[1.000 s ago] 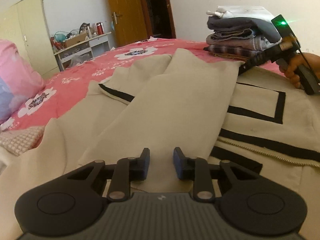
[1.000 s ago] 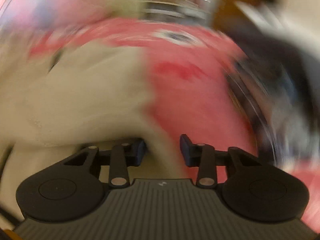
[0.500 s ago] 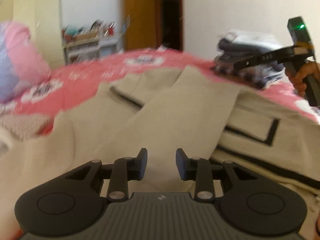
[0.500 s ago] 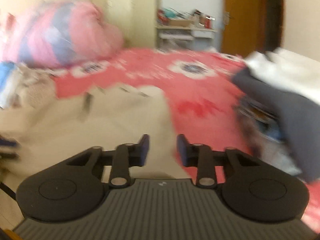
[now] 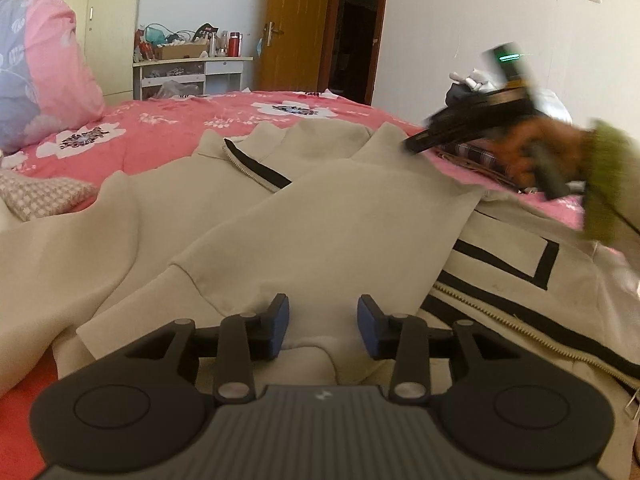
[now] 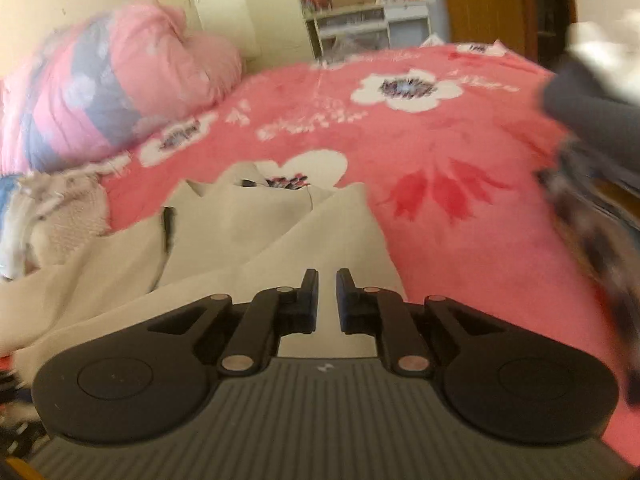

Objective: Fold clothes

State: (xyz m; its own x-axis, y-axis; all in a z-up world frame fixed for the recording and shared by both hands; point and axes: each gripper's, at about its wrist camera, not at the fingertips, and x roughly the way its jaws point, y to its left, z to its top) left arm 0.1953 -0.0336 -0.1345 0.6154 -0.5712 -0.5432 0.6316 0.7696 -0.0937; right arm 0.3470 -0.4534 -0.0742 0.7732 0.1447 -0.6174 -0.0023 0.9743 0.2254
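Right gripper (image 5: 472,124) and holding hand (image 5: 536,152) motion-blurred. Stack of folded clothes (image 6: 592,152) smeared, cut off at right edge.

Left gripper (image 5: 322,326): fingers spread wide apart, nothing between them. Right gripper (image 6: 327,298): fingers nearly together, narrow gap, nothing gripped; held aloft in a hand (image 5: 532,148), motion-blurred.

Jacket (image 5: 320,216): spread on the bed's (image 5: 168,128) near edge
Clothes stack (image 5: 476,152): right edge
Pillow (image 5: 40,76): left edge
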